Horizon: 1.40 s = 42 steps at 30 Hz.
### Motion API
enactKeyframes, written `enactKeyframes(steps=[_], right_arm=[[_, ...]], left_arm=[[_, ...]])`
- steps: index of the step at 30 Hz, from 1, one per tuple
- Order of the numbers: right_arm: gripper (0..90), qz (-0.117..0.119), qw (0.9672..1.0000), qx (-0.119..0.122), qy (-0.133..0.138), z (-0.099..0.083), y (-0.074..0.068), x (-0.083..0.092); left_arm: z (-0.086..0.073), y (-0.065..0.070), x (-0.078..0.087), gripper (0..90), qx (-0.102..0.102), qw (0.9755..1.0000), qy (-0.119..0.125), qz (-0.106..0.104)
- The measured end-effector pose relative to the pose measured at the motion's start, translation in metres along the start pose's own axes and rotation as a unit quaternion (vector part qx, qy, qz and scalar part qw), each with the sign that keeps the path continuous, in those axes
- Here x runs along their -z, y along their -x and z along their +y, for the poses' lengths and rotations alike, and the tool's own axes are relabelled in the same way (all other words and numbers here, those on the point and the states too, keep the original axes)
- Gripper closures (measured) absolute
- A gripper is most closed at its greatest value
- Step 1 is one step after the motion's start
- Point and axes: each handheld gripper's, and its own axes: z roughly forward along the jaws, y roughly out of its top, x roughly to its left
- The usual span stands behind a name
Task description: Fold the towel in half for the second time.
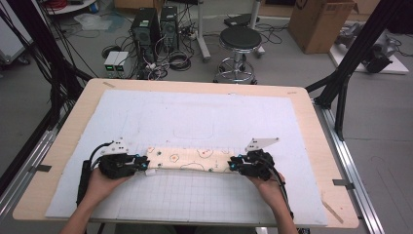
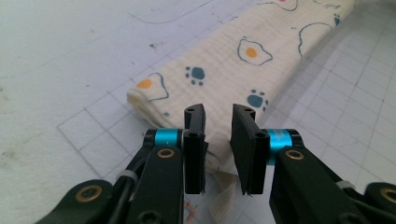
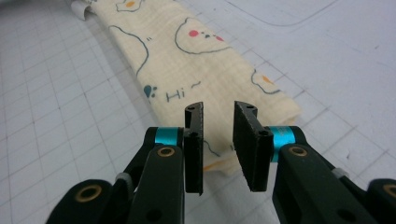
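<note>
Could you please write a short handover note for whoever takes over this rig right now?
Left gripper: jaws open, nothing pinched, at the left end of the cream printed muslin cloth.
Right gripper: jaws open, at the cloth's right end.
Cloth: folded into a long narrow strip, flat on the white gridded mat.
Done: lengthwise folds, by the look of it.
Left: probably folding it shorter, end to end.

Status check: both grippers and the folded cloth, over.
Left gripper and right gripper: jaws apart, nothing pinched. Folded cloth flat on the mat between them. Nothing in the way.
</note>
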Motion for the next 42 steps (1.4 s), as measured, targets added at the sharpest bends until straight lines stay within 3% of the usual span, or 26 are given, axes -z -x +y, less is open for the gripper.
enactKeyframes(steps=[9,14,18,22,25,26,27,35,42], right_arm=[[69.4,-0.015,0.9992,0.013,-0.034,-0.004,-0.001,-0.012],[67.9,-0.007,0.9996,-0.001,-0.028,-0.006,0.003,-0.013],[61.9,0.007,0.9998,-0.020,-0.006,-0.005,0.007,-0.010],[56.8,-0.002,0.9992,-0.027,0.030,0.000,0.012,-0.003],[51.2,-0.017,0.9982,-0.043,0.037,0.005,0.019,0.000],[50.4,-0.020,0.9976,-0.053,0.040,0.007,0.021,0.001],[49.8,-0.020,0.9973,-0.057,0.041,0.010,0.024,0.001],[44.5,-0.034,0.9968,-0.072,-0.003,0.015,0.033,-0.018],[46.0,-0.036,0.9958,-0.083,-0.016,0.012,0.036,-0.024]], left_arm=[[-0.005,-0.002,-0.004,73.9,-0.005,0.9997,-0.024,0.004],[-0.005,-0.002,-0.004,73.4,-0.002,0.9997,-0.025,0.002],[-0.001,-0.002,0.000,70.1,-0.002,0.9999,-0.004,0.010],[0.007,-0.007,0.001,63.6,0.026,0.9990,0.026,0.027],[0.011,-0.014,-0.001,58.7,0.048,0.9973,0.025,0.048],[0.013,-0.015,-0.002,57.7,0.063,0.9961,0.038,0.048],[0.014,-0.016,-0.003,57.6,0.065,0.9958,0.043,0.049],[0.014,-0.026,-0.021,55.1,0.100,0.9924,0.019,0.070],[0.011,-0.030,-0.030,55.1,0.112,0.9916,0.009,0.064]])
